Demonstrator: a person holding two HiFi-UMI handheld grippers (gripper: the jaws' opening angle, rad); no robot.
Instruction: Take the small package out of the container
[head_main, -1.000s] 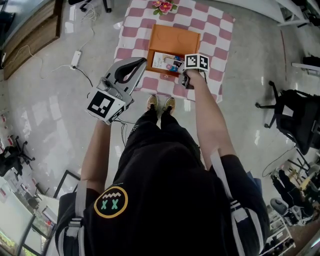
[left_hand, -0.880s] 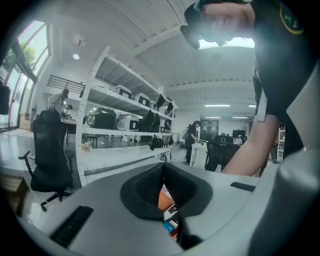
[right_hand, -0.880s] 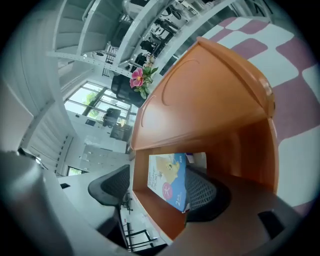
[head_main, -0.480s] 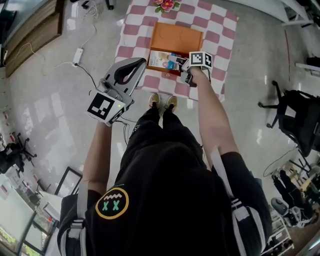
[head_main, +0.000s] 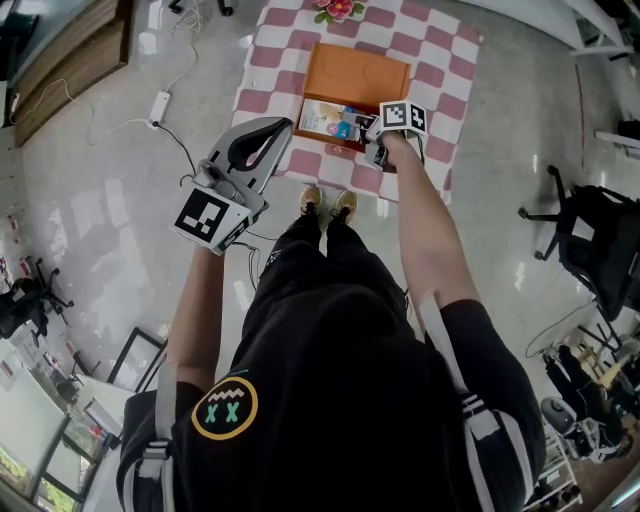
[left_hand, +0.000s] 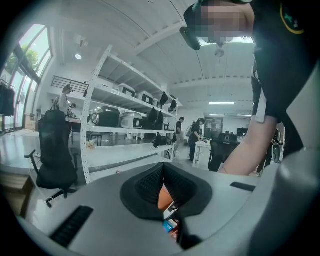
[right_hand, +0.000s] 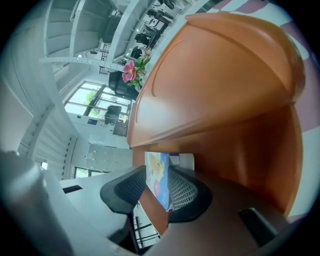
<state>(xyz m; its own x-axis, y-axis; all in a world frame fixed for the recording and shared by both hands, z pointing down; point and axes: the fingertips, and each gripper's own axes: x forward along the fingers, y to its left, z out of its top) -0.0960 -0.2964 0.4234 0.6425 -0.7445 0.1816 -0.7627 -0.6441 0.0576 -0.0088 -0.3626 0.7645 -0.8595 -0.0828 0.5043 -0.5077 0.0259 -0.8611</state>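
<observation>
**Now the right jaws have the package between them**

Just lately the jaws of the right gripper (right_hand: 161, 189) have been closing, and the small package (right_hand: 156, 172) stands on edge between them. It is a flat packet with a blue and yellow print. In the right gripper view both ribbed pads (right_hand: 131, 190) appear to lie against its faces, so I read this as a grip and not a mere straddle. The package is not out yet: it sits low inside the orange container (head_main: 355, 75), near the wall closest to the person, with other packets beside it. The container rests on the surface under a pink and white checked cloth (head_main: 450, 70).

Compared with a second ago, the right gripper is at much the same place at the container's near edge. What differs is the jaw gap, not the reach.

The left gripper (left_hand: 162, 172) hangs off to the side, well apart from the surface. Its jaws are together at the tips, with nothing in them.

For the task, this looks like the end of the grasp. The lift clear of the container's rim is what remains. A thin, slick packet may slip or tilt if the hold is only on its edge.
</observation>
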